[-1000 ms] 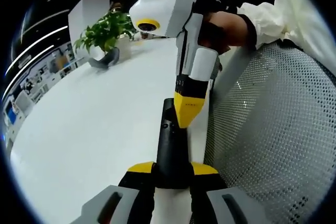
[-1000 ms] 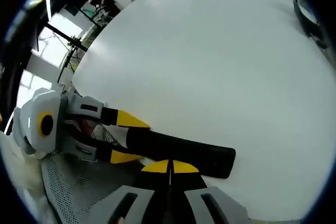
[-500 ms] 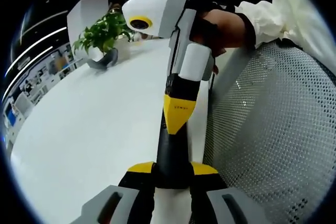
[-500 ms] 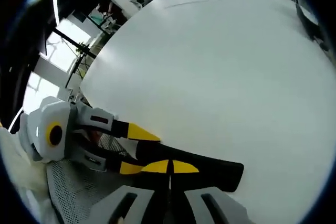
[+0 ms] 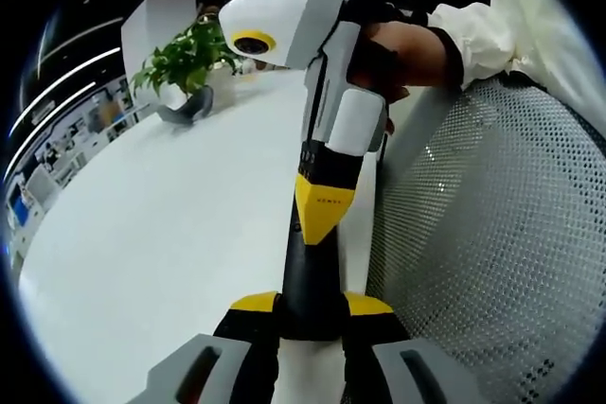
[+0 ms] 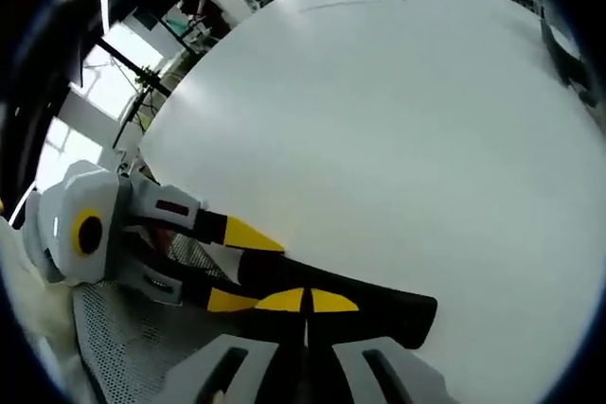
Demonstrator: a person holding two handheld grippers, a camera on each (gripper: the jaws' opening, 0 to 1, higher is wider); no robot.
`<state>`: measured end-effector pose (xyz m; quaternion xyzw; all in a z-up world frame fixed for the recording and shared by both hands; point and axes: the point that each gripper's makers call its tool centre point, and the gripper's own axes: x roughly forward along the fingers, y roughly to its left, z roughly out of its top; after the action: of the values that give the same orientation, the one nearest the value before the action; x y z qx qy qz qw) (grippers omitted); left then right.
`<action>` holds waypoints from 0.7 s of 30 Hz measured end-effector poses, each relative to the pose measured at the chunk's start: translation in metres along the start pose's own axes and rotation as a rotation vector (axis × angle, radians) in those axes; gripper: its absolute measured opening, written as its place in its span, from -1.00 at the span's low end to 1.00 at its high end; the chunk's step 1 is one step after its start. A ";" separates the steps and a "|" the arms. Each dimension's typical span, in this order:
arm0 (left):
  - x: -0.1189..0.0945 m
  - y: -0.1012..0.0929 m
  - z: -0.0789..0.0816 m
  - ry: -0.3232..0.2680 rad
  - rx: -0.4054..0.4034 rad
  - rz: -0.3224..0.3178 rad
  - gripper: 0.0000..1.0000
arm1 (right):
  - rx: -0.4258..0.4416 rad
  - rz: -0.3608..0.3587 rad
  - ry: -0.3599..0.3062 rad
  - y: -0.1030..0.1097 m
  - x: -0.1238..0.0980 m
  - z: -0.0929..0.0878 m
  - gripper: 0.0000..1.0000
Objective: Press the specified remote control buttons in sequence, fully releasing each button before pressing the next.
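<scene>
A black remote control [image 5: 308, 267] lies lengthwise along the white table's near edge. My left gripper [image 5: 311, 305] is shut on its near end, one yellow finger on each side. From above, my right gripper [image 5: 322, 222] comes down shut, its yellow tips resting on the remote's upper face about midway along. In the right gripper view the remote [image 6: 393, 305] runs across the bottom, under my right gripper [image 6: 305, 300]. There my left gripper [image 6: 239, 267] clamps it from the left. The buttons under the tips are hidden.
The round white table [image 5: 161, 224] spreads to the left. At its far side stand a potted plant [image 5: 189, 56] and a white box [image 5: 156, 30]. A grey mesh chair back [image 5: 492, 234] fills the right side. A person's hand [image 5: 407, 49] holds the right gripper.
My right gripper's tips have shifted from the remote's right edge onto its face, nearer the left gripper, and have stayed there. The left gripper keeps its hold.
</scene>
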<state>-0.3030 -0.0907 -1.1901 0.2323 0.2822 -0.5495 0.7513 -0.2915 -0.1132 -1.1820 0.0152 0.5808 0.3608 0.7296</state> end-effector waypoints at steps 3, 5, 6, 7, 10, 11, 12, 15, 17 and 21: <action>0.000 0.000 0.000 -0.001 -0.004 0.000 -0.52 | 0.018 0.021 -0.002 0.002 0.001 0.001 -1.00; 0.000 0.000 0.000 -0.001 -0.006 0.000 -0.52 | 0.013 0.051 -0.015 0.009 0.001 0.004 -1.00; 0.000 0.000 0.000 -0.001 -0.005 0.000 -0.52 | 0.006 0.053 -0.021 0.010 0.001 0.005 -1.00; 0.000 0.000 0.000 -0.001 -0.005 0.000 -0.52 | -0.001 0.049 -0.014 0.011 0.003 0.004 -1.00; 0.000 0.000 0.000 -0.001 -0.005 0.000 -0.52 | -0.020 0.040 0.015 0.011 0.006 -0.001 -1.00; 0.000 0.000 0.000 -0.001 -0.005 0.000 -0.52 | -0.023 0.037 0.017 0.011 0.005 -0.001 -1.00; 0.000 0.000 0.000 -0.001 -0.003 0.001 -0.52 | -0.028 0.036 0.016 0.010 0.006 -0.002 -1.00; 0.000 0.000 0.000 0.002 0.000 0.002 -0.52 | -0.044 0.025 0.012 0.010 0.006 -0.001 -1.00; 0.000 0.000 0.000 0.003 0.001 0.001 -0.52 | -0.045 0.021 0.011 0.009 0.006 -0.001 -1.00; 0.000 0.000 0.000 0.009 0.003 -0.002 -0.53 | -0.025 0.019 0.008 0.008 0.006 0.000 -1.00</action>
<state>-0.3030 -0.0911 -1.1903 0.2355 0.2852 -0.5494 0.7493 -0.2950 -0.1038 -1.1838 0.0102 0.5789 0.3749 0.7240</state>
